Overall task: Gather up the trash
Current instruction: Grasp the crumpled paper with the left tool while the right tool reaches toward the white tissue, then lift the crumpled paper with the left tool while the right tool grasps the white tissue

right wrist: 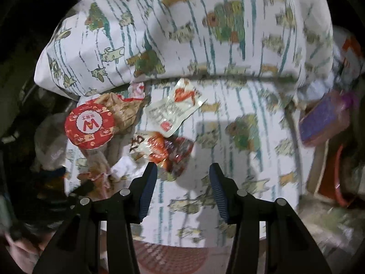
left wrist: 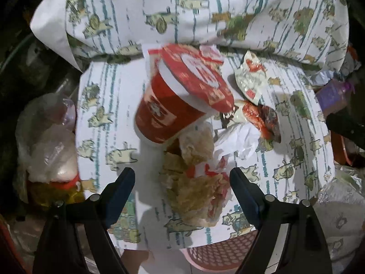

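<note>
The trash sits in a heap on a cushion (left wrist: 109, 105) covered in cat-print cloth, with a matching pillow (left wrist: 205, 11) behind it at 12 o'clock. In the left wrist view the red paper cup (left wrist: 168, 107) leans at the centre, its sealed lid (left wrist: 198, 77) tilted toward 2 o'clock. Greasy brown paper wrappers (left wrist: 196, 194) lie just below it at 6 o'clock, between the fingers of the left gripper (left wrist: 182, 182), which is spread wide and holds nothing. A white sauce packet (left wrist: 251, 77) lies at 1 o'clock, and a crinkled red snack wrapper (left wrist: 262, 118) with a white tissue (left wrist: 237, 139) at 3 o'clock.

The right gripper (right wrist: 183, 178) is also wide apart and empty, with the snack wrapper just ahead of its left finger.

The cup looks light and thin-walled, probably easy to crush; gripping across its mid-body seems safest. Wrappers and tissue are limp and should pinch anywhere; the film may slip.
</note>
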